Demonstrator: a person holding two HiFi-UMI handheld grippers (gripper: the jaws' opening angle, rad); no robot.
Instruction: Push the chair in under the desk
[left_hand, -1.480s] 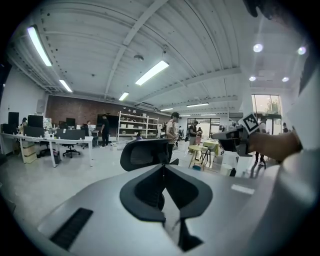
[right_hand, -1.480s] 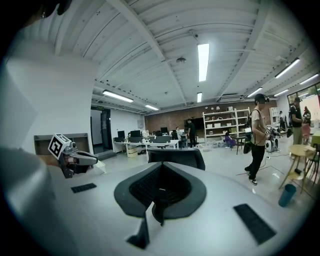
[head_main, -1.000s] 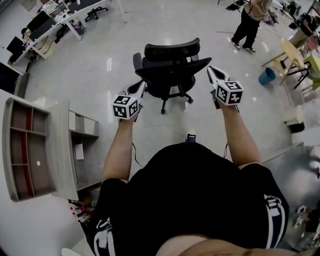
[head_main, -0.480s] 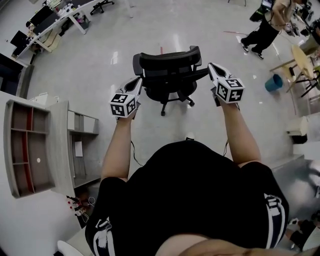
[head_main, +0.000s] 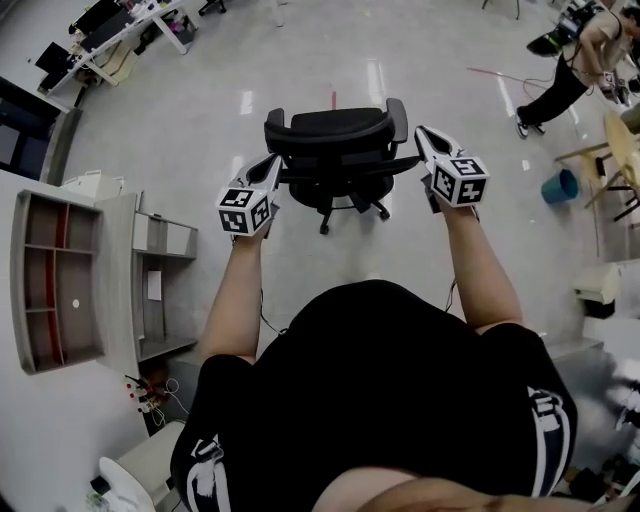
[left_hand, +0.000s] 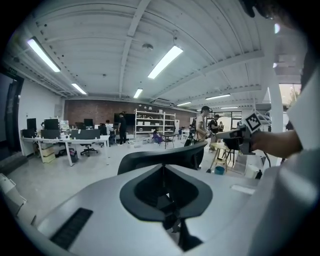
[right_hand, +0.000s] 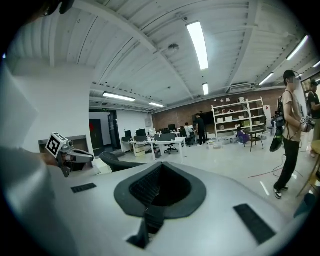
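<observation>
- Chair (head_main: 335, 145) at 12 o'clock on open floor, backrest toward person; no desk close by.
- L gripper (head_main: 274, 165) at backrest's 9 o'clock edge, R gripper (head_main: 421, 135) at its 3 o'clock edge. Both claws shut tight, nothing btwn jaws.
- Step, prob.: wheeling chair along w/ closed tips.
- Next: steer toward a desk (head_main: 120, 25), seen at 11 o'clock, well apart. Push evenly both sides so casters don't swerve.

The floor (head_main: 300, 70) is smooth and shiny, with lamp glare. The office chair (head_main: 335, 135) looks like dull black plastic. The left gripper (left_hand: 163, 172) and right gripper (right_hand: 160, 170) have smooth, matt grey plastic shells.
</observation>
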